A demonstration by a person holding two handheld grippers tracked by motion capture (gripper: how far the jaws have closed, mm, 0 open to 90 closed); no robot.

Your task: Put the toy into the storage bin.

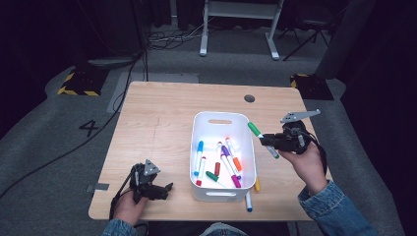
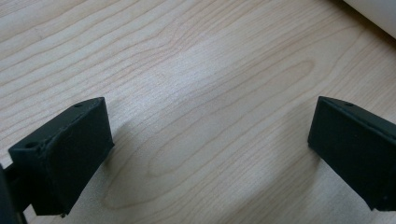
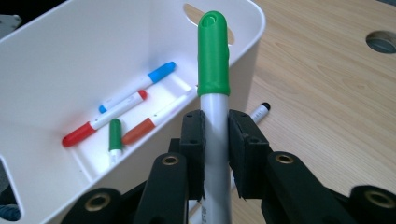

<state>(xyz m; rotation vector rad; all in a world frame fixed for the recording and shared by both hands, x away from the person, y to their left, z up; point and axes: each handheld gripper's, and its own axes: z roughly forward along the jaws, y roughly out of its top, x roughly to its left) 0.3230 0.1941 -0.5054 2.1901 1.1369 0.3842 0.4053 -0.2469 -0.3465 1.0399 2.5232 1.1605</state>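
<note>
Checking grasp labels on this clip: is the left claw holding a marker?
No: in the left gripper view the left claw stands wide open over bare wooden table, with nothing between its jaws.

The green-capped marker (image 3: pixel 214 60) has a white barrel and is clamped around its middle, held up off the table. It slants beside the white bin's (image 1: pixel 198 162) right wall, cap end toward the far rim.

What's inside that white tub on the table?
The white tub holds loose markers: a blue-capped marker, a red-capped one, plus purple, orange, green and pink ones. Its near wall hides part of the floor in the right gripper view.
</note>
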